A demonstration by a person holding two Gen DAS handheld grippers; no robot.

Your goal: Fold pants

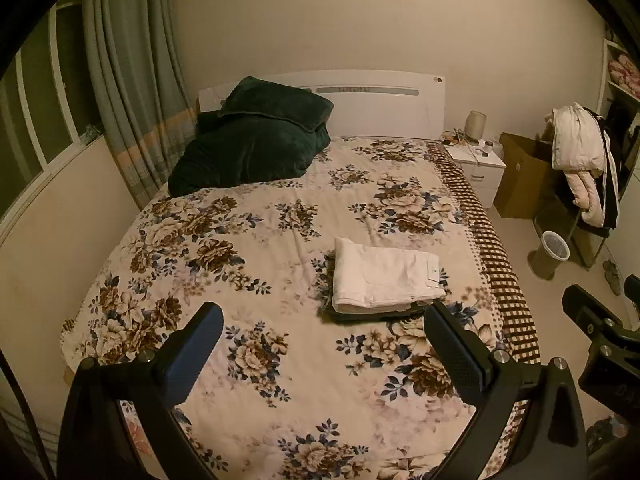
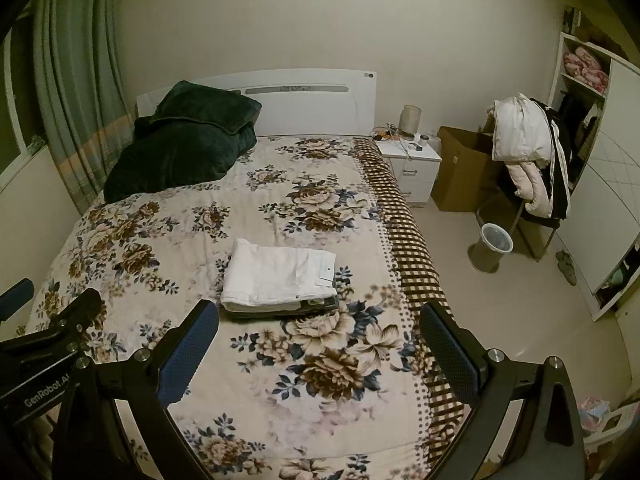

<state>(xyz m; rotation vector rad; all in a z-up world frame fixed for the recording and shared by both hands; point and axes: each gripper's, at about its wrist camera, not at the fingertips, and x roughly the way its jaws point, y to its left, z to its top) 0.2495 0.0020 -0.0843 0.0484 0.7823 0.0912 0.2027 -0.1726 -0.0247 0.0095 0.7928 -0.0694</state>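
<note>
White pants (image 1: 386,278) lie folded into a neat rectangle on the floral bedspread (image 1: 256,232), on top of a darker folded garment (image 1: 332,312) whose edge shows beneath. They also show in the right wrist view (image 2: 278,276). My left gripper (image 1: 322,320) is open and empty, held above the bed short of the stack. My right gripper (image 2: 318,318) is open and empty, also short of the stack. The right gripper shows at the right edge of the left wrist view (image 1: 600,332); the left gripper shows at the left edge of the right wrist view (image 2: 52,320).
A dark green blanket and pillow (image 1: 256,140) lie at the bed's head by the white headboard (image 1: 384,104). A white nightstand (image 2: 410,164), cardboard box (image 2: 460,168), bin (image 2: 494,246) and chair hung with clothes (image 2: 528,152) stand right of the bed. Curtains (image 1: 128,80) hang left.
</note>
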